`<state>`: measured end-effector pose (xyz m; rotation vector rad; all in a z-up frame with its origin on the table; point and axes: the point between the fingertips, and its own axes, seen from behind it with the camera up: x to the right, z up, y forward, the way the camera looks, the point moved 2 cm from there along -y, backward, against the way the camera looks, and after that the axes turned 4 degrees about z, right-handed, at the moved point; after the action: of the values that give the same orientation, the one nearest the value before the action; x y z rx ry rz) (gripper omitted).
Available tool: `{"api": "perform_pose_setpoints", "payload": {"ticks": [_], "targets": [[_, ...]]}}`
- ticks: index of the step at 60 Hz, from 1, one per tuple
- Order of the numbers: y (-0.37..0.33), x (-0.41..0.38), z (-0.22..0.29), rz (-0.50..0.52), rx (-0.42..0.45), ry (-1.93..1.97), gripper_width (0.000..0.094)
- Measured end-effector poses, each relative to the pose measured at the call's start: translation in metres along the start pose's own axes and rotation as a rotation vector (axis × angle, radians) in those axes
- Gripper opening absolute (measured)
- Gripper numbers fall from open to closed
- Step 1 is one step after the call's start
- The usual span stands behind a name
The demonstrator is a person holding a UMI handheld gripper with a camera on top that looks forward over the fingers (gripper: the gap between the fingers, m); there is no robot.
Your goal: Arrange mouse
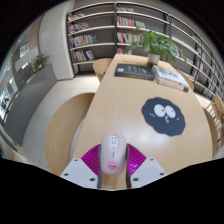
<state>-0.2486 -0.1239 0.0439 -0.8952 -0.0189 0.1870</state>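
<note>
Gripper (113,172) closed on white mouse (113,153), both pink pads (97,160) pressed to its flanks | mouse held over near end of wooden table (120,105) | black round mouse pad (164,112) on table, ahead-right of mouse | potted plant (153,42) at table's far end | bookshelves (100,28) beyond table

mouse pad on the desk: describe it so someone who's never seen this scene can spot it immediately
Start at the long light wooden table that runs away from the gripper toward the bookshelves. The mouse pad lies flat on it, ahead of the fingers and off to the right, nearer than the potted plant at the far end. It is the only round black thing there, with white markings like cartoon eyes.
</note>
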Motion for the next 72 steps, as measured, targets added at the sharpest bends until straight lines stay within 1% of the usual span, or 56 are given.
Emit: {"api": "perform_pose_setpoints", "payload": {"ticks": [4, 11, 16, 19, 21, 24, 25, 28, 29, 32, 33, 34, 36, 41, 46, 51, 54, 56, 64, 67, 69, 70, 72], "targets": [[-0.020, 0.008, 0.051, -0.016, 0.079, -0.040, 0.0325], [-0.051, 0.038, 0.169, -0.035, 0.255, -0.063, 0.0326], [-0.075, 0.065, 0.237, -0.060, 0.356, -0.083, 0.0325], [-0.082, 0.090, 0.272, -0.075, 0.394, -0.083, 0.0325], [-0.084, 0.105, 0.284, -0.085, 0.418, -0.081, 0.0324], [-0.077, 0.125, 0.288, -0.091, 0.426, -0.070, 0.0324], [-0.071, 0.140, 0.300, -0.089, 0.416, -0.064, 0.0324], [-0.049, 0.169, 0.297, -0.096, 0.379, -0.051, 0.0324], [-0.041, 0.173, 0.282, -0.101, 0.364, -0.046, 0.0324], [-0.013, 0.199, 0.261, -0.104, 0.295, -0.025, 0.0323], [0.001, 0.201, 0.241, -0.104, 0.276, -0.018, 0.0323], [0.004, 0.212, 0.241, -0.098, 0.250, -0.010, 0.0323], [0.019, 0.222, 0.224, -0.094, 0.209, 0.004, 0.0324], [0.061, 0.234, 0.170, -0.069, 0.118, 0.046, 0.0325], [0.084, 0.237, 0.127, -0.048, 0.028, 0.068, 0.0325], [0.104, 0.237, 0.101, -0.026, -0.007, 0.073, 0.0327], [0.102, 0.237, 0.087, -0.025, -0.049, 0.064, 0.0333], [0.108, 0.238, 0.090, -0.029, -0.021, 0.056, 0.0342], [0.108, 0.239, 0.089, -0.030, -0.027, 0.049, 0.0459], [0.110, 0.240, 0.089, -0.041, -0.037, 0.042, 0.0516], [0.107, 0.243, 0.089, -0.058, -0.046, 0.034, 0.0613], [0.106, 0.244, 0.090, -0.066, -0.050, 0.025, 0.0690], [0.100, 0.243, 0.093, -0.072, -0.051, 0.009, 0.0740]]}}
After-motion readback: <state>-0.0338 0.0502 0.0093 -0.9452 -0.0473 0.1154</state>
